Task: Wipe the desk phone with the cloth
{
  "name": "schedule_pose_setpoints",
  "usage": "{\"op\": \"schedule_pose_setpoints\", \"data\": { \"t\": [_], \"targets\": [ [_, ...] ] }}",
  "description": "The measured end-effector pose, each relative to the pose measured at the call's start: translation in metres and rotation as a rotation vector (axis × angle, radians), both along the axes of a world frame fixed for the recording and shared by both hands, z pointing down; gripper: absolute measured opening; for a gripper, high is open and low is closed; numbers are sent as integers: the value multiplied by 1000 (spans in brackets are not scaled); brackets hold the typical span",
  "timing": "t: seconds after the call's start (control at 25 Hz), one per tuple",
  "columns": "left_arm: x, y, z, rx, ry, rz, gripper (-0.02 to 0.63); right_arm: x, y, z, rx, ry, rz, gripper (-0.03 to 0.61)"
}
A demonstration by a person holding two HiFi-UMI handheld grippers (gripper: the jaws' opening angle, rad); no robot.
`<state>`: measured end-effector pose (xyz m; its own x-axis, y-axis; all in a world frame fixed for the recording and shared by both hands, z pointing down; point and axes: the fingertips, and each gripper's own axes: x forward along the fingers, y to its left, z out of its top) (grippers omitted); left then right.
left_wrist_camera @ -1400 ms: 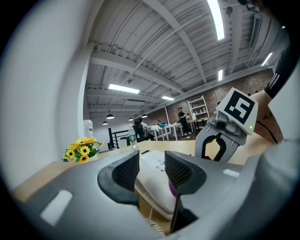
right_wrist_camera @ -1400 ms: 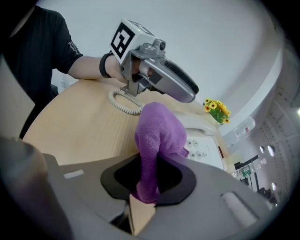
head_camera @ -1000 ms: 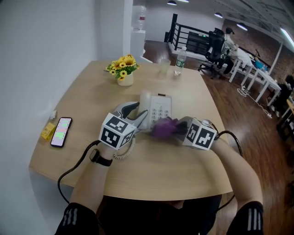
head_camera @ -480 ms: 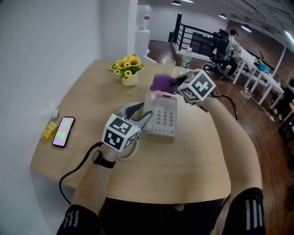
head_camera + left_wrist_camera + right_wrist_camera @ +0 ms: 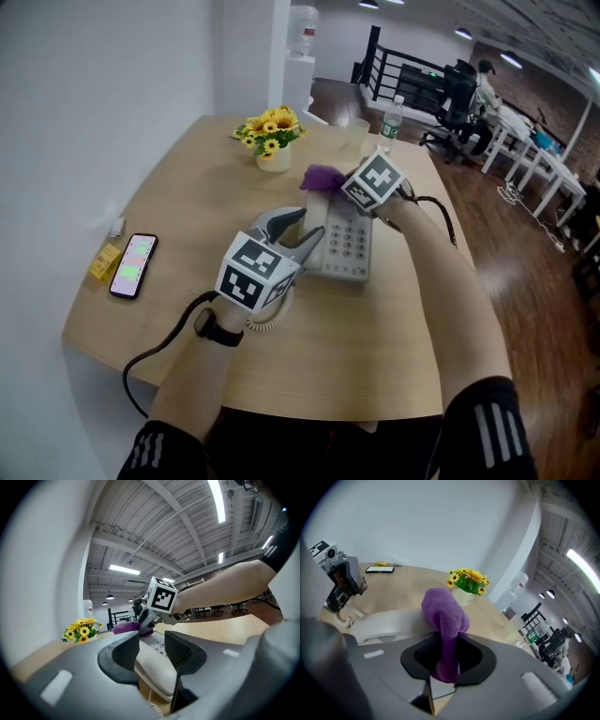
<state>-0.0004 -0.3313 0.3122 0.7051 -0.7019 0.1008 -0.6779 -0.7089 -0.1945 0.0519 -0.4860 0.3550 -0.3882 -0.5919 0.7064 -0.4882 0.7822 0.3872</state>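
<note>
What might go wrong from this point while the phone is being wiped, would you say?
1. The cloth in the right gripper is at the far end of the phone; a long outward stroke might hit the cup or bottle beyond it.
2. The left gripper grips only the handset, so a hard push might lift it off or slide the phone.

Your head view looks steeply down at the pale wooden desk (image 5: 375, 366). Both gripper views sit low, close, facing each other across the shared light-grey desk phone (image 5: 349, 248).
</note>
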Motion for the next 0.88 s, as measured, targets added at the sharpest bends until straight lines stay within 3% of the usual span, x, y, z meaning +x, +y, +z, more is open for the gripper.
{"op": "schedule_pose_setpoints", "data": {
  "t": [0.28,0.6,0.8,0.88],
  "targets": [
    [1,0,2,1,-10,3,163,29,7,10,-48,32,29,78],
    [4,1,2,9,-18,8,163,89,13,9,-47,99,112,78],
    [4,2,3,9,-20,11,163,88,14,-10,-8,-31,155,78],
    [4,2,3,9,-22,11,163,82,19,-3,-17,-28,150,78]
  ]
}}
